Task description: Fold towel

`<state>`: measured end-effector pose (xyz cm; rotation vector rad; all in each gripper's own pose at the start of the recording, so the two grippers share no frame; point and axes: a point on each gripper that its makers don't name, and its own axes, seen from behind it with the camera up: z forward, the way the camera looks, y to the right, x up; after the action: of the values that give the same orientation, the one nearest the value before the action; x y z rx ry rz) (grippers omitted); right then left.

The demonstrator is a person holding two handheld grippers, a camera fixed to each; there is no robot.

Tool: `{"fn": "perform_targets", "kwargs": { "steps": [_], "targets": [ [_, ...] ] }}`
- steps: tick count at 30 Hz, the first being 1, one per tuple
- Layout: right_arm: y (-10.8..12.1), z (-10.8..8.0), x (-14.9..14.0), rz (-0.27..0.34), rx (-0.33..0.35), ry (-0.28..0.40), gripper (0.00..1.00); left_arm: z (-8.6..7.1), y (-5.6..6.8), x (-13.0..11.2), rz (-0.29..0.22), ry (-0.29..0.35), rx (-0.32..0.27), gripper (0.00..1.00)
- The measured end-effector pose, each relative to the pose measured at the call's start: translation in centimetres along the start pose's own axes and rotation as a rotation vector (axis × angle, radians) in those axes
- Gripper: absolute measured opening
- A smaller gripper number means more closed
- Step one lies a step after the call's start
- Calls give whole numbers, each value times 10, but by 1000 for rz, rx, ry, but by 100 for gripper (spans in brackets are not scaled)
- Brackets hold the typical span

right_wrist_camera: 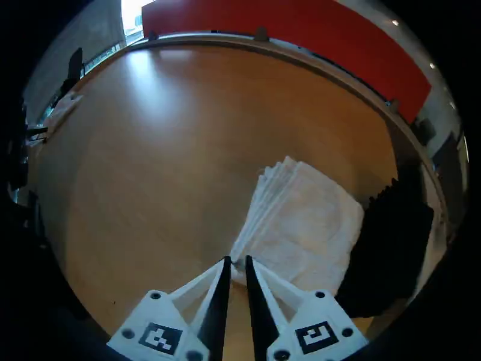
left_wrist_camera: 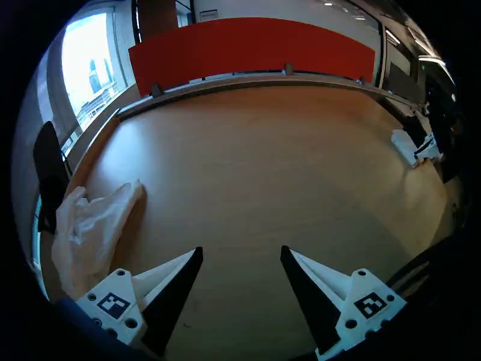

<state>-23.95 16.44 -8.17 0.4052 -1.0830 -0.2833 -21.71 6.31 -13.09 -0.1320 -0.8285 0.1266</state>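
Note:
A folded white towel (right_wrist_camera: 306, 222) lies on the wooden table (right_wrist_camera: 150, 150) in the right gripper view, its layered edge facing left. My right gripper (right_wrist_camera: 237, 260) is nearly closed, and the towel's near corner is pinched between its fingertips. In the left gripper view the same towel (left_wrist_camera: 404, 144) is a small white shape at the far right of the table (left_wrist_camera: 258, 168). My left gripper (left_wrist_camera: 240, 249) is open above bare wood, with nothing between its fingers.
A crumpled white plastic bag (left_wrist_camera: 90, 231) lies at the table's left edge beside a dark chair (left_wrist_camera: 49, 168). A black folded cloth (right_wrist_camera: 391, 253) sits right of the towel. A red partition (left_wrist_camera: 252, 51) runs along the table's far edge.

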Motion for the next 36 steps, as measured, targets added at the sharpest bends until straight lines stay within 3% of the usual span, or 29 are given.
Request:
{"fn": "perform_targets", "kwargs": {
  "steps": [2, 4, 6, 8, 12, 18, 36],
  "targets": [
    [1, -4, 2, 10, -8, 23, 66, 0, -1, 1, 0, 1, 1, 96],
    [5, -9, 4, 27, -26, 46, 82, 1, -2, 1, -1, 2, 1, 96],
    [12, -15, 5, 49, -52, 67, 94, 1, -3, 2, -3, 2, 2, 96],
    [20, -20, 2, 81, -76, 77, 99, 1, -3, 2, -4, 3, 2, 96],
    [36, -28, -8, 147, -105, 85, 99, 2, -4, 3, -4, 4, 1, 96],
    [51, -37, -23, 196, -137, 85, 99, 4, -1, 6, 3, 4, -5, 96],
    [63, -41, -28, 220, -161, 92, 99, 5, 1, 14, 5, 16, -4, 96]
  ]
}}
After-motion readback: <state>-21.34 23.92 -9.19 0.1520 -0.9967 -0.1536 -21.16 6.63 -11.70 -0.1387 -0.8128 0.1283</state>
